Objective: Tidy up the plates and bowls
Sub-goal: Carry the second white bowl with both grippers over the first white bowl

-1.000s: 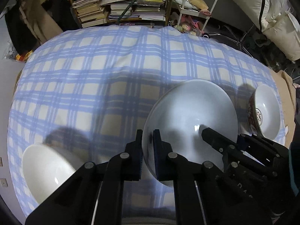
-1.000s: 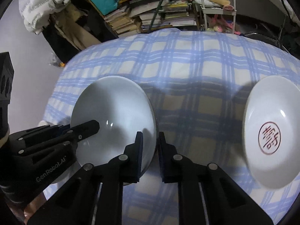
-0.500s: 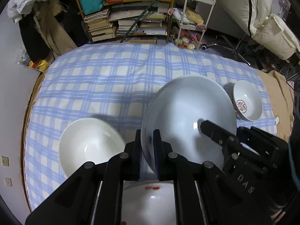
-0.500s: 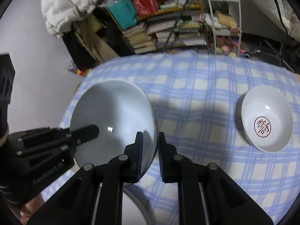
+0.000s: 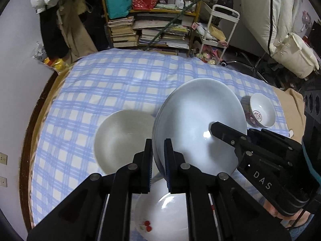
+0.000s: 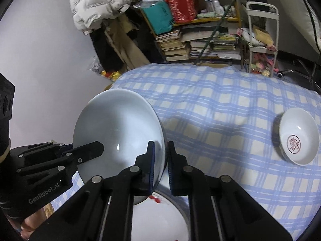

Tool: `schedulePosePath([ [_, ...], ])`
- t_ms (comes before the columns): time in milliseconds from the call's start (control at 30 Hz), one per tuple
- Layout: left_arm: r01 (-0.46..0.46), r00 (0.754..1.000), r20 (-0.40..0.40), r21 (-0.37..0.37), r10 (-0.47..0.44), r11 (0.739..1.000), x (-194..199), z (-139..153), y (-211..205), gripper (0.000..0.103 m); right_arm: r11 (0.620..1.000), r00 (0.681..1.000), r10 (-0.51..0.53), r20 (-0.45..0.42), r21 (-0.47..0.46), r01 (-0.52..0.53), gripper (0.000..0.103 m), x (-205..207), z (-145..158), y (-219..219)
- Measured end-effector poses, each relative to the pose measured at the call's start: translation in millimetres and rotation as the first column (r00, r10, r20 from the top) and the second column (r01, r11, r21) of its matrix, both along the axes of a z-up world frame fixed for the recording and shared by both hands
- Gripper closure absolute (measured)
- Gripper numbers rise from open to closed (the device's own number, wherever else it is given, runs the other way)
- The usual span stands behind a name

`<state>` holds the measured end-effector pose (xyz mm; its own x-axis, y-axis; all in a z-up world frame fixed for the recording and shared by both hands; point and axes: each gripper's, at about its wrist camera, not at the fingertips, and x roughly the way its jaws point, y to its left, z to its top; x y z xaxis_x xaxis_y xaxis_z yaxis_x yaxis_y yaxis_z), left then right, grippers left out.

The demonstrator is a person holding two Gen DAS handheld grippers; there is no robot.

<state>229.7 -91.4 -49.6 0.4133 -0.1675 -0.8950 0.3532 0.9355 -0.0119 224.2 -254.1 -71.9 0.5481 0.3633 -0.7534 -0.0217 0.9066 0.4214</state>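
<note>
Both grippers hold one large pale blue-white plate [image 5: 198, 124] in the air above the table. My left gripper [image 5: 157, 158] is shut on its left rim. My right gripper [image 6: 160, 160] is shut on its right rim; the plate [image 6: 118, 128] fills the left of the right wrist view. A white bowl [image 5: 122, 138] sits on the checked cloth below and left. A white plate with red cherries [image 5: 160, 217] lies under the grippers at the near edge, also showing in the right wrist view [image 6: 160, 217]. A small patterned bowl [image 5: 260, 110] with a red emblem [image 6: 297, 136] stands at the right.
The table has a blue-and-cream checked cloth [image 5: 112, 80]. Behind it stand bookshelves with stacked books [image 5: 156, 34] and a white trolley [image 5: 216, 32]. A wall is close on the left.
Both grippers have lifted the large plate well above the table. The white bowl, the cherry plate and the small bowl now show smaller, far below.
</note>
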Motion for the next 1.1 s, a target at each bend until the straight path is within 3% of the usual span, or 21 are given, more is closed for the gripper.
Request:
schedulePosePath([
  [233,-0.038,0.999,0.019,-0.001,0.038,0.999,-3.3,-3.0,36.9,0.093,0.998,0.998,0.056,0.013,-0.001,-0.056,0.092,5.4,-1.4,32.7],
  [567,-0.123,0.992,-0.014,-0.043,0.123,0.991,-2.5,-24.2,87.4,0.093,0.988,0.988,0.155,0.000,-0.016,-0.155,0.092,10.5,-20.4,80.2],
  [867,-0.151,0.988,-0.040,-0.048,0.149,0.987,4.2,-44.7,96.9,0.093,0.982,0.984,0.179,-0.011,-0.065,-0.179,0.092,19.3,-33.1,96.2],
  [1100,-0.143,0.989,-0.041,-0.040,0.141,0.989,10.7,-52.4,88.7,0.093,0.985,0.986,0.164,-0.036,-0.051,-0.165,0.092,26.8,-45.5,89.6],
])
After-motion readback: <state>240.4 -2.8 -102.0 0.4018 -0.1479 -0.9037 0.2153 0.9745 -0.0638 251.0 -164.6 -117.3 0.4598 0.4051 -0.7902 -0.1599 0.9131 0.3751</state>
